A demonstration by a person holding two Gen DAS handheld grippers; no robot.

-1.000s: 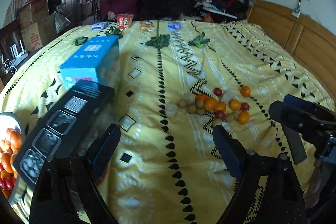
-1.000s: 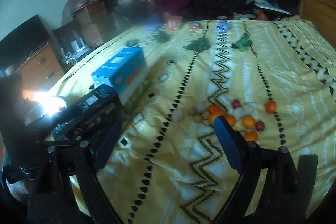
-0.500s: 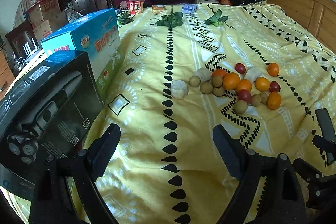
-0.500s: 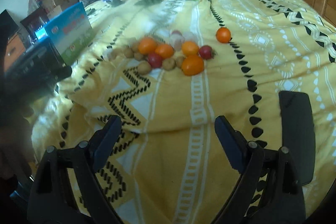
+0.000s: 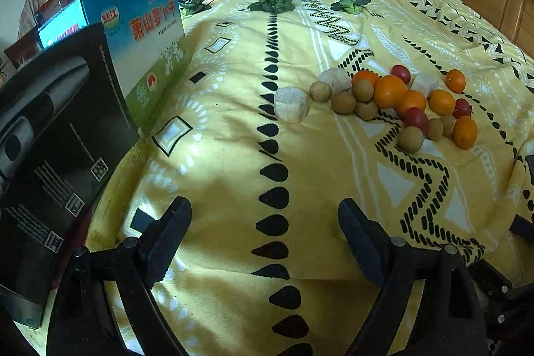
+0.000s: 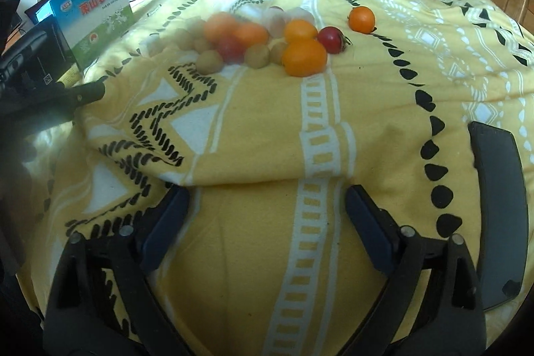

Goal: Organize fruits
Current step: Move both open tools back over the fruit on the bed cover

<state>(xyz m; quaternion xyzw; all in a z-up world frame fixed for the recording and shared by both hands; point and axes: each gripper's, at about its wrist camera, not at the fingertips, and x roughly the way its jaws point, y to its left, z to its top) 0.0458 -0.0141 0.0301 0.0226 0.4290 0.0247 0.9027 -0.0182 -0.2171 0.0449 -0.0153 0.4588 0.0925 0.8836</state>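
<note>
Left gripper (image 5: 263,222) hovers low with jaws apart and empty, the fruit cluster (image 5: 393,102) ahead and off to its right on the yellow blanket (image 5: 233,155). Right gripper (image 6: 267,206), also spread and empty, faces that cluster (image 6: 267,39) nearly straight ahead and looks the likelier to reach first.

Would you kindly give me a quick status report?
Left gripper open, empty. Right gripper open, empty. Pile of small orange, red and brown fruits ahead on yellow patterned blanket; path unobstructed.
</note>
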